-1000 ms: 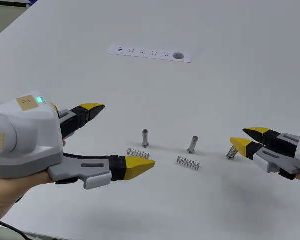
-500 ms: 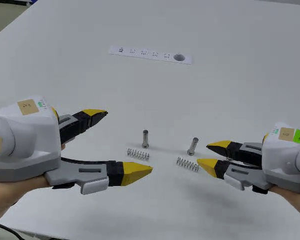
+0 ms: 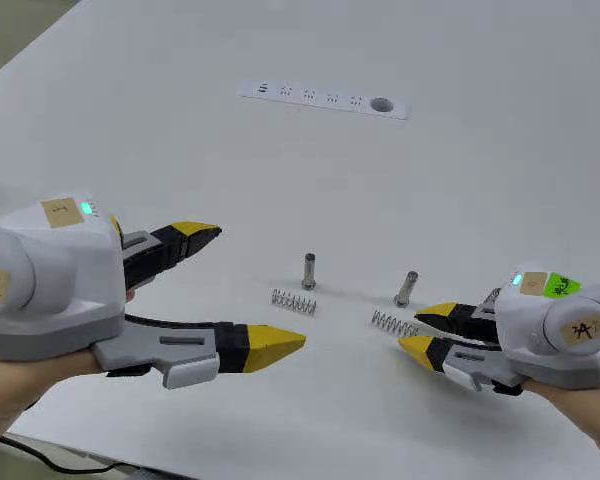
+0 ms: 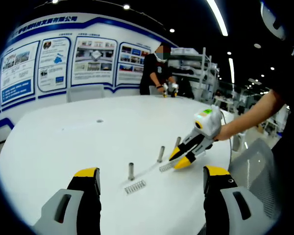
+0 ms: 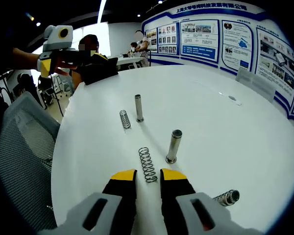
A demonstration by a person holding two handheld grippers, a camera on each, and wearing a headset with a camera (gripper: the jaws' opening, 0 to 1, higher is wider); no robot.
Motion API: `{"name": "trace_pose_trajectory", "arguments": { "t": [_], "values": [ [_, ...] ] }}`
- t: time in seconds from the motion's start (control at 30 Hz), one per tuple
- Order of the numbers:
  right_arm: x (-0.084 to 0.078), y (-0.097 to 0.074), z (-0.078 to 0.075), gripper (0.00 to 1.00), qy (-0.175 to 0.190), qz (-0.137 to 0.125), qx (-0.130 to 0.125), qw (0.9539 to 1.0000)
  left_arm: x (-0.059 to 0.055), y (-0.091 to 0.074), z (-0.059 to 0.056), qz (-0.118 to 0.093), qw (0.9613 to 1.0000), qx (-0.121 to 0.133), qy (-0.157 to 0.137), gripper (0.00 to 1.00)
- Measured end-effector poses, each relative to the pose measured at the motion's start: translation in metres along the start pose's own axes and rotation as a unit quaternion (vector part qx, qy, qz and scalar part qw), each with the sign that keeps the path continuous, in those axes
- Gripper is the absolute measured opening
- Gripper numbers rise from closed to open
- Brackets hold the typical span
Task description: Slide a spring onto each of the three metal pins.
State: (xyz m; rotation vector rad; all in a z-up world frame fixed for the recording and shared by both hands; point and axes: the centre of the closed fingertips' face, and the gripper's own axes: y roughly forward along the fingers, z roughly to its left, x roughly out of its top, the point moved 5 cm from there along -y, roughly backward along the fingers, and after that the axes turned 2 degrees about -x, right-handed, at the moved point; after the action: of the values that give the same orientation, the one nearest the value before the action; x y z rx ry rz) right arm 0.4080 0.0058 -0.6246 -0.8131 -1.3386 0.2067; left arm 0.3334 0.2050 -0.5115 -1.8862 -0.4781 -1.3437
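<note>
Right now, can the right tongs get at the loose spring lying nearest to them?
Probably yes. The right tongs are open and point along that spring, whose near end lies at their tips. Nothing stands between; the upright pin is off to one side.

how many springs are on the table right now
3: a loose spring beside the far pin, a second spring just ahead of the right gripper, and a fitted spring on the third pin beside that gripper.

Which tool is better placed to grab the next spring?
Right. The right tool, open, is at the end of a loose spring beside an upright pin; the left tool hangs open, farther from the other spring.
</note>
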Motion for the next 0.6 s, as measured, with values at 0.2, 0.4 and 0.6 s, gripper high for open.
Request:
{"name": "trace_pose_trajectory", "arguments": {
  "t": [0.2, 0.4, 0.6],
  "values": [
    [-0.0048, 0.0045, -0.0025, 0.17, 0.005, 0.010, 0.010, 0.9999, 0.0007, 0.0021, -0.0022, 0.010, 0.9998, -0.009, 0.011, 0.88],
    [-0.0036, 0.0020, -0.0012, 0.15, 0.004, 0.009, 0.009, 0.9999, 0.0028, 0.0049, -0.0014, 0.006, 0.9999, -0.009, 0.004, 0.88],
    [-0.0048, 0.0032, 0.0008, 0.11, 0.008, 0.011, 0.017, 0.9998, 0.0014, 0.0084, -0.0065, 0.013, 0.9996, -0.018, 0.015, 0.88]
  ]
}}
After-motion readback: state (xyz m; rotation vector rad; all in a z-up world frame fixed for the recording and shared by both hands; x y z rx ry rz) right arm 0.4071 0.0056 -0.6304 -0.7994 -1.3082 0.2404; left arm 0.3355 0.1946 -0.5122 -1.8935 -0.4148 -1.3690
